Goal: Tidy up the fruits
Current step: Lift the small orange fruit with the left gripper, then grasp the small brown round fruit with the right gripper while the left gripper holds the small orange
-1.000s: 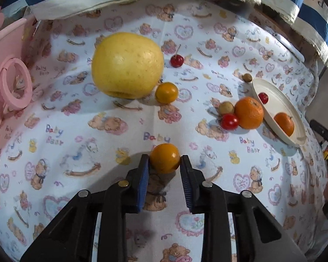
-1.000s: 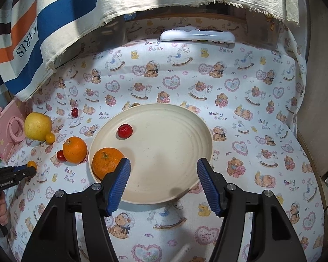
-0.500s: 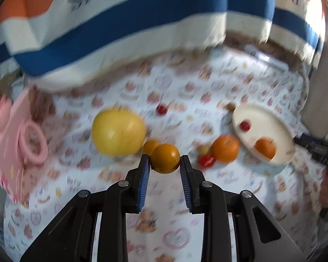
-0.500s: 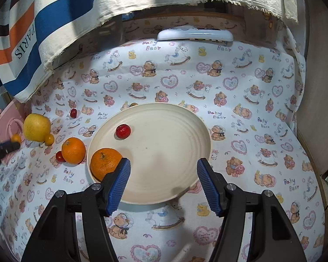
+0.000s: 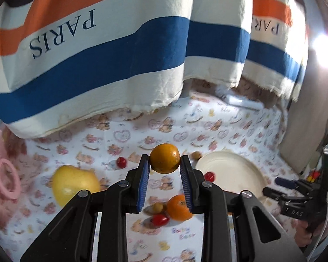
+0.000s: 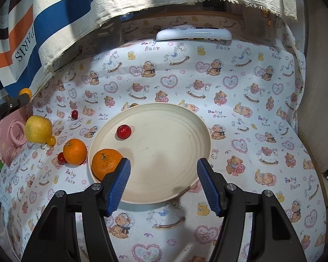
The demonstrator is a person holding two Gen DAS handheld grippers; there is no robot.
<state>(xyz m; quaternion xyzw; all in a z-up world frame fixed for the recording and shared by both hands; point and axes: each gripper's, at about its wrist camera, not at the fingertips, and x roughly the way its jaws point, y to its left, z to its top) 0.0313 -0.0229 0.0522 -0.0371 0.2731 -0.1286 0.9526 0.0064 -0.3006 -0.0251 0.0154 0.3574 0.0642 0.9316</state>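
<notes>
Item one: we record the left gripper [image 5: 165, 170] clamped on a small orange fruit [image 5: 165, 161], its blue pads pressed to either side, the fruit held up in the air to the left of the cream plate [image 6: 185, 135].

Item two: we record the right gripper [image 6: 164, 181] with its jaws apart and nothing between them, poised over the near rim of the plate.

Item three, on the plate: a mandarin [image 6: 106, 163] at its left edge, just beside the right gripper's left finger, and a small red fruit [image 6: 124, 131] farther in.

Item four, left of the plate on the bear-print cloth [image 6: 240, 100]: a second mandarin [image 6: 75, 151] just beside the rim, a red cherry tomato [image 6: 61, 158] touching that mandarin, then a yellow apple [image 6: 38, 128] with a little yellow-orange fruit [image 6: 50, 140] against it. A cherry [image 6: 74, 114] lies apart, beyond these. A small brownish fruit [image 6: 133, 104] peeks from behind the plate's far rim (we cannot tell its kind).

Item five, beyond the plate: a white remote control [image 6: 193, 33] under the striped hanging cloth [image 6: 61, 15].
</notes>
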